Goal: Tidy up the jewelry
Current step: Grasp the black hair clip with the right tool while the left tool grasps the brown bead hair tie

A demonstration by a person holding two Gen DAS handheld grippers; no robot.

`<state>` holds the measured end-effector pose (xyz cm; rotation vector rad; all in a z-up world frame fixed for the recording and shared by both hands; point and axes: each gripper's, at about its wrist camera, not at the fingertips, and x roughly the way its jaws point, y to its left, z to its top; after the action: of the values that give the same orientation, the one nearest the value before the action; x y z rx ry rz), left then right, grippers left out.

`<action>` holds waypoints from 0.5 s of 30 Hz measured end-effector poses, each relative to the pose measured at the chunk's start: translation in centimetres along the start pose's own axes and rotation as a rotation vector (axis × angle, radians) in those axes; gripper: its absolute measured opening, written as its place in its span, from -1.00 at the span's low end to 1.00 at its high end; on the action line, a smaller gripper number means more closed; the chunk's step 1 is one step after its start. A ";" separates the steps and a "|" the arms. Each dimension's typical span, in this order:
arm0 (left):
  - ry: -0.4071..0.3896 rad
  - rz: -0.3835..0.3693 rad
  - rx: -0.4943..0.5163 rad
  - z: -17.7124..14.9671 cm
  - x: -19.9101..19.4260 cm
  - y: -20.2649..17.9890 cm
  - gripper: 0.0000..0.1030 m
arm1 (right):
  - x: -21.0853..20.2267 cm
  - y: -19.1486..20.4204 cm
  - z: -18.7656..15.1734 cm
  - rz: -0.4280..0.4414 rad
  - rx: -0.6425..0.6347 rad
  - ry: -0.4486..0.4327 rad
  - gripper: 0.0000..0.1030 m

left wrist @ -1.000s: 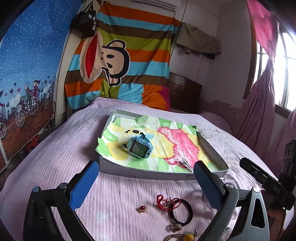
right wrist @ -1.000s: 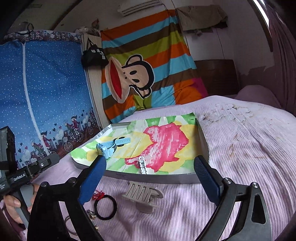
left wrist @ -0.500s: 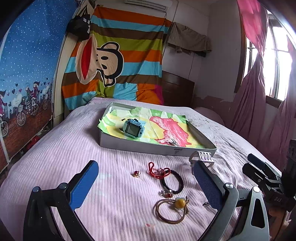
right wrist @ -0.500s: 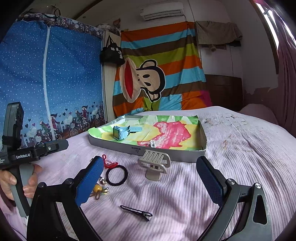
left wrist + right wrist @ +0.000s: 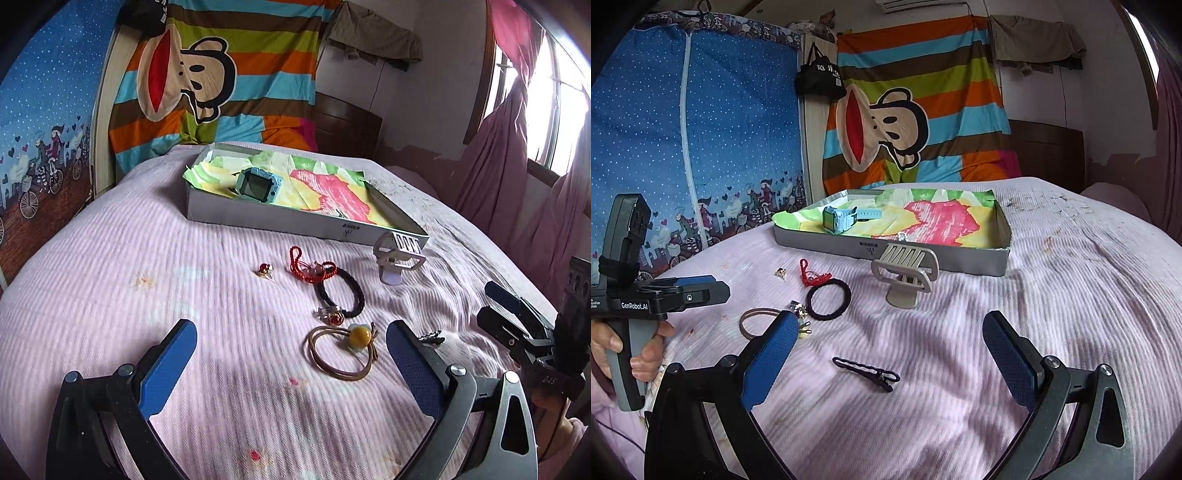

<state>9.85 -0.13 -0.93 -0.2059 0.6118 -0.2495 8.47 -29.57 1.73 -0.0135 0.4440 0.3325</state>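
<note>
A grey box (image 5: 277,221) lined with colourful paper lies on the bed, with a blue smartwatch (image 5: 258,183) and a small silver piece (image 5: 902,236) inside. On the pink bedspread in front of it lie a red stud (image 5: 265,270), a red cord bracelet (image 5: 310,267), a black hair tie (image 5: 343,291), a red-stone ring (image 5: 330,314), a brown hair tie with a yellow bead (image 5: 345,349), a grey claw clip (image 5: 905,271) and a black hair clip (image 5: 866,373). My left gripper (image 5: 291,328) hovers open near the brown tie. My right gripper (image 5: 891,319) is open above the black clip.
A hand (image 5: 646,350) holds the left gripper's handle at the bed's left side. A striped cartoon blanket (image 5: 912,110) hangs behind the bed, a blue wardrobe (image 5: 694,129) stands left, and pink curtains (image 5: 517,166) hang right. The bedspread (image 5: 1071,277) extends right of the box.
Both grippers have drawn back from the box towards the near side of the bed, bringing the loose pieces into view. Both stay open and hold nothing.
</note>
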 end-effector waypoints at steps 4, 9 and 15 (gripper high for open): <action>0.037 -0.026 0.026 -0.3 0.5 -0.4 0.98 | 1.3 0.2 -0.6 0.016 0.002 0.063 0.90; 0.105 -0.093 0.055 -0.9 1.7 -1.1 0.43 | 3.4 0.1 -1.6 0.049 0.001 0.151 0.44; 0.136 -0.131 0.059 -1.3 2.2 -1.2 0.33 | 4.6 0.2 -2.3 0.079 0.002 0.205 0.20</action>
<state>10.65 -2.04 -2.89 -0.1729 0.7262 -0.4102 11.35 -28.09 -2.28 -0.0282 0.6490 0.4107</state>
